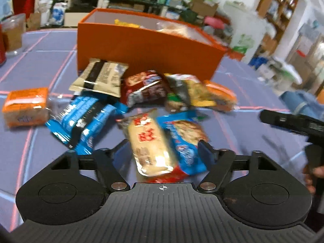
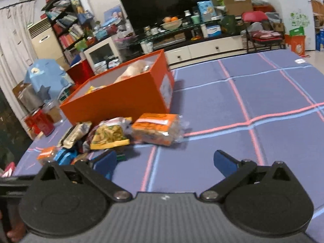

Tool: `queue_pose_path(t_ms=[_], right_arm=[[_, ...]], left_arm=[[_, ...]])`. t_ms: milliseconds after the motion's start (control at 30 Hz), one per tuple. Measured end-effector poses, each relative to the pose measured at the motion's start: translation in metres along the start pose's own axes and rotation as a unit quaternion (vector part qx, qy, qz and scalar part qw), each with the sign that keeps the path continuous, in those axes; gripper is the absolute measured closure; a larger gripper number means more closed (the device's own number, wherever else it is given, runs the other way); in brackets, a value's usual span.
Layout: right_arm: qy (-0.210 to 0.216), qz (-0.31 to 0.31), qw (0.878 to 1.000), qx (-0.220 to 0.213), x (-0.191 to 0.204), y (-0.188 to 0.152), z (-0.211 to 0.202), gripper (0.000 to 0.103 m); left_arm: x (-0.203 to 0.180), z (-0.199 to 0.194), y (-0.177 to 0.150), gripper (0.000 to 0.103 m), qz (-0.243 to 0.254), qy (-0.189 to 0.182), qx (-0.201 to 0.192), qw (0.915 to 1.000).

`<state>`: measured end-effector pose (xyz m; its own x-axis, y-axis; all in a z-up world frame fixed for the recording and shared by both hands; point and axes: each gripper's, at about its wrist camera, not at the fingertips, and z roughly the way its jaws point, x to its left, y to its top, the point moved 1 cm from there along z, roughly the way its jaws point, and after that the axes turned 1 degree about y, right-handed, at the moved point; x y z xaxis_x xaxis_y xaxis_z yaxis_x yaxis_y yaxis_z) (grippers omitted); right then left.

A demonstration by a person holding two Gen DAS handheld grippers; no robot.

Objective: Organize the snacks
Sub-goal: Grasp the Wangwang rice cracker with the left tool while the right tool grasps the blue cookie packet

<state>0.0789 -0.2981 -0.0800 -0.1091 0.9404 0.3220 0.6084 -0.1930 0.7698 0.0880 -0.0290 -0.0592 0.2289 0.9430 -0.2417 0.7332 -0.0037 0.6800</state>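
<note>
A table (image 2: 273,93) is wearing a purple-blue cloth crossed by pink and pale-blue lines; an open orange box (image 2: 121,99) is standing on it, and a heap of snack packets (image 1: 141,105) is lying just in front of the box. One orange packet (image 1: 25,106) is sitting apart at the heap's left; a clear container (image 1: 13,34) is standing near the table's far left edge.

Motion blur smears the print on the heaped snack packets (image 1: 141,93), leaving their labels unreadable. The tall orange cardboard box (image 1: 145,48) hides most of its contents behind its near wall. At the right edge, the frame cuts off the other black hand-held gripper (image 1: 293,123).
</note>
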Motion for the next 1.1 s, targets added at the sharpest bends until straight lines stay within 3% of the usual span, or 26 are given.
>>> queue_pose_path(t_ms=[67,367,533,600,633,867,1000,1033,1100], right_arm=[[0.004,-0.021,1.0,0.007,0.013,0.001,0.005,0.002],[0.051,-0.104,0.992,0.047,0.073,-0.01,0.036,0.002],[0.034,-0.163,0.984,0.064,0.111,-0.02,0.064,0.002],[0.02,-0.182,0.98,0.073,0.116,-0.026,0.072,0.013],[0.02,-0.188,0.979,0.082,0.115,-0.028,0.074,0.057],[-0.018,-0.181,0.98,0.078,0.077,-0.035,0.038,0.054],[-0.048,-0.159,0.985,0.055,0.047,-0.05,0.005,0.054],[-0.054,-0.16,0.984,0.05,0.044,-0.053,0.001,0.051],[-0.055,-0.161,0.984,0.05,0.04,-0.055,0.001,0.033]], left_arm=[[0.009,0.006,-0.003,0.103,-0.007,0.016,0.022,0.9996],[0.05,-0.032,-0.026,0.103,-0.026,0.055,0.016,0.998],[0.052,-0.03,-0.027,0.094,-0.024,0.045,0.002,0.9987],[0.053,-0.03,-0.025,0.087,-0.034,0.031,0.0,0.9989],[0.054,-0.03,-0.024,0.086,-0.037,0.027,0.0,0.999],[0.057,-0.034,-0.023,0.079,-0.045,0.017,-0.004,0.9988],[0.055,-0.036,-0.024,0.069,-0.042,0.017,-0.004,0.9989],[0.054,-0.035,-0.025,0.067,-0.041,0.02,-0.002,0.999],[0.052,-0.033,-0.026,0.056,-0.035,0.027,0.0,0.999]])
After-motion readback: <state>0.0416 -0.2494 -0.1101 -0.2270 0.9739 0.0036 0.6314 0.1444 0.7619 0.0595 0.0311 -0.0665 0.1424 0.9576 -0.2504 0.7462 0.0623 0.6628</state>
